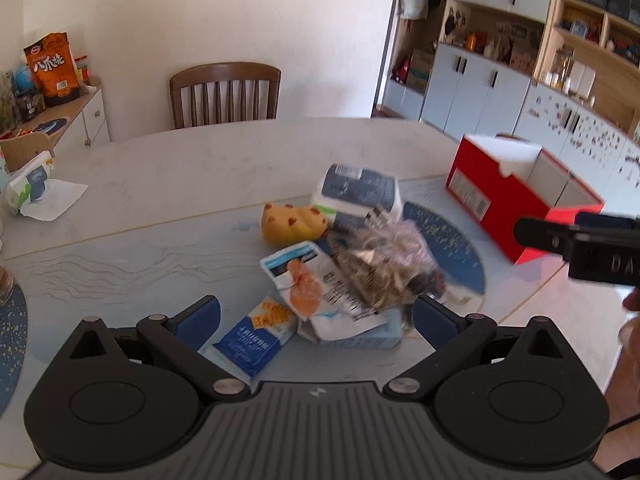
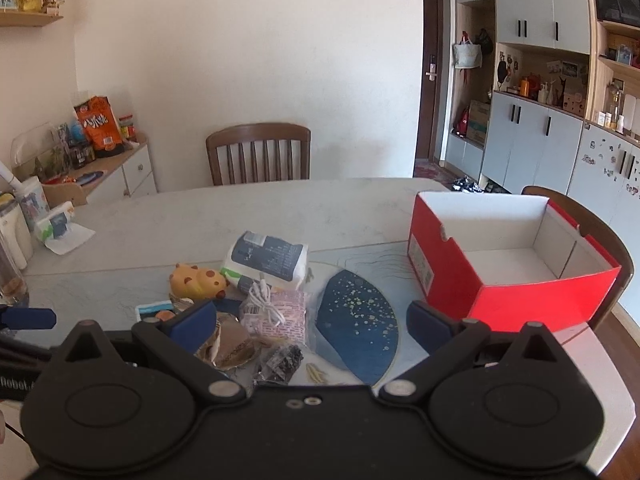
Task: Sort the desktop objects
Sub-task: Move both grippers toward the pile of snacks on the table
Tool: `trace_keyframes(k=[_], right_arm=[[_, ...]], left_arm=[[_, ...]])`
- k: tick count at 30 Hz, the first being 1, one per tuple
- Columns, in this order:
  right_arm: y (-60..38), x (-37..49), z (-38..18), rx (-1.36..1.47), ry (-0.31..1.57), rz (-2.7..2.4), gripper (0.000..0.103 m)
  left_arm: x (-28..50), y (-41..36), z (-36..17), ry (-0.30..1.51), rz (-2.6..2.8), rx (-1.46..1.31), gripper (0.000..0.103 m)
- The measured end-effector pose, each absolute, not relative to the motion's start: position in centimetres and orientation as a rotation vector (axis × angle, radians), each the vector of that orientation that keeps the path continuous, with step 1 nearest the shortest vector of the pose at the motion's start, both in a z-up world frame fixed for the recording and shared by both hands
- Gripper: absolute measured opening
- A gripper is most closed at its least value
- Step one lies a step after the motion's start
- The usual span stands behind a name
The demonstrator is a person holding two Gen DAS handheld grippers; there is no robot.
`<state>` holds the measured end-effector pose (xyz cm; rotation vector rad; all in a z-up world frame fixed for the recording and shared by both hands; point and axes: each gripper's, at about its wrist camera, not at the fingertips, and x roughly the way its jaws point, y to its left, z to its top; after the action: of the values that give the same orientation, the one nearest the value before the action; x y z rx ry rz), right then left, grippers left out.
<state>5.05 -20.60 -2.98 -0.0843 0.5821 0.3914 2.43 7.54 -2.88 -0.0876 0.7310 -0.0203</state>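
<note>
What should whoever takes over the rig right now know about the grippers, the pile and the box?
Left gripper: open, empty, above the near edge of the pile.
Right gripper: open, empty, between pile and red box.
Pile mid-table: yellow toy, tissue pack, white cable bag, blue cracker packet, crumpled wrappers.
Done: nothing visible; the box looks empty.
Left: every item in the pile remains to be sorted.

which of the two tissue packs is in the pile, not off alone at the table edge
The dark-blue-labelled tissue pack behind the yellow toy; the other tissue pack lies apart at the far left edge.
</note>
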Motion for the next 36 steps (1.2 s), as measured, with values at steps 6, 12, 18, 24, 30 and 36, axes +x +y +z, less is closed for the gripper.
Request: trace_keyframes(k=[6, 12, 18, 24, 30, 36], right_arm=[[-19.6, 6.2, -5.0, -0.112, 0.611, 0.391, 0.101], [-18.5, 6.9, -6.5, -0.135, 0.637, 0.394, 0.101], [-17.9, 8.0, -8.1, -0.144, 0.681, 0.38, 0.101], [-17.4, 9.1, -9.6, -0.142, 0.725, 0.361, 0.1], [-17.1, 9.6, -10.1, -0.144, 0.749, 0.377, 0.1], [-16.3, 10.1, -10.9, -0.163, 0.775, 0.383, 0.1]], left_arm=[[3.3, 8.3, -5.7, 0.731, -0.006, 0.001, 0.103], [4.6, 9.8, -8.4, 0.759, -0.03, 0.024, 0.103], [5.6, 11.3, -10.3, 0.797, -0.045, 0.017, 0.103], [5.5, 12.5, -10.9, 0.809, -0.089, -0.021, 0.103], [5.8, 11.8, -11.3, 0.822, -0.154, 0.05, 0.102], [6.3, 11.7, -12.0, 0.833, -0.166, 0.078, 0.102]])
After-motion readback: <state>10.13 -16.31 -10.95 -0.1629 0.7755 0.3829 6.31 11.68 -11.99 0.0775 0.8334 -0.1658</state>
